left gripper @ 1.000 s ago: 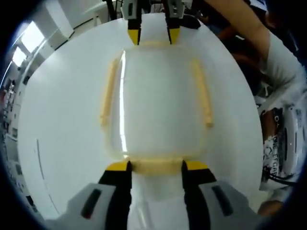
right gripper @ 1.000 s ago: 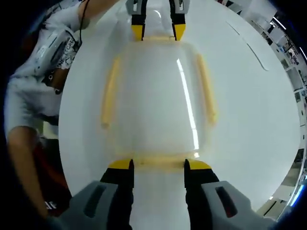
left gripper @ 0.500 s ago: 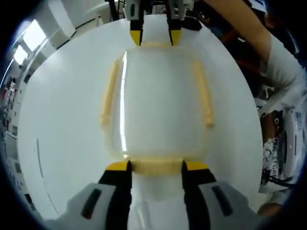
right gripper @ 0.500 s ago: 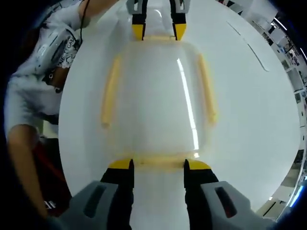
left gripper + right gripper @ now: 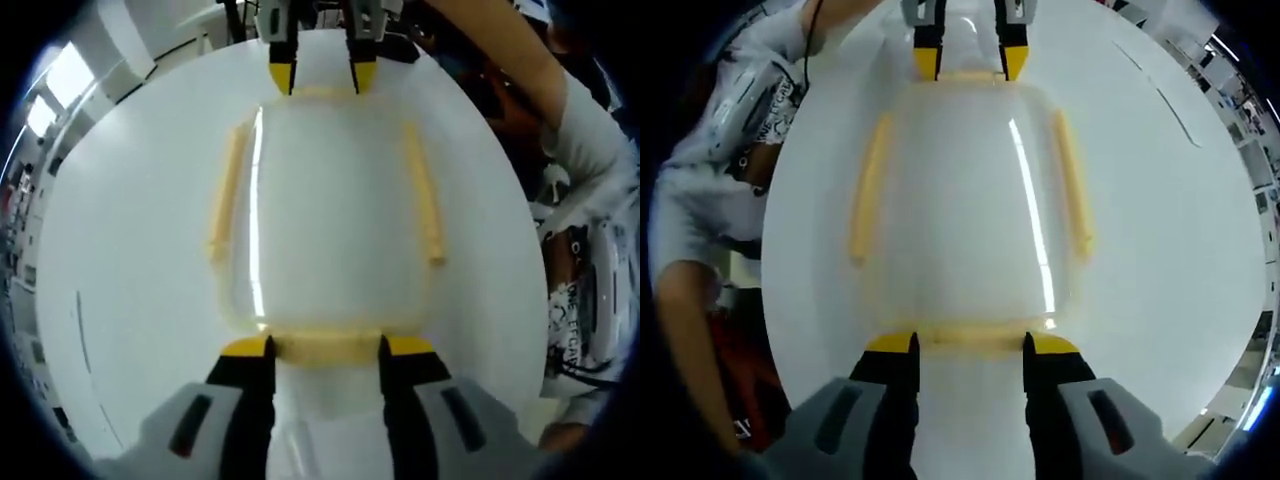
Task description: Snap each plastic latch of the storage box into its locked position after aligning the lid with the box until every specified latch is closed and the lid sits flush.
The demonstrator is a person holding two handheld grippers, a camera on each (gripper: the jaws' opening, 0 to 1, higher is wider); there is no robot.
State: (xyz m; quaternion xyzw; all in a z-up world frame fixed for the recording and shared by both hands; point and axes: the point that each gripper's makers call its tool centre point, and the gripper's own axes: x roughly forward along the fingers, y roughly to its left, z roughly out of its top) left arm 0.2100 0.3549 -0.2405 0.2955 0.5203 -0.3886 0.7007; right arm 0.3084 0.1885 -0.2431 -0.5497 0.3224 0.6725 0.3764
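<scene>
While the storage box lies near the middle of the round white surface, one hand-held gripper is set at each short end of it. The left hand-held gripper is seen with jaws spread wide, straddling the near end latch; the right hand-held gripper is spread likewise over the opposite end latch. Nothing is clamped by either. The lid appears seated squarely on the box. The two long side latches are noted lying along the lid edges; whether they are locked cannot be told. The step in hand is judged to be the snapping of the end latches. Even, simultaneous pressure from both ends is advised, so that the box is not slid across the surface. Each latch should be pressed at its centre, flat against the wall, until it is seated.
</scene>
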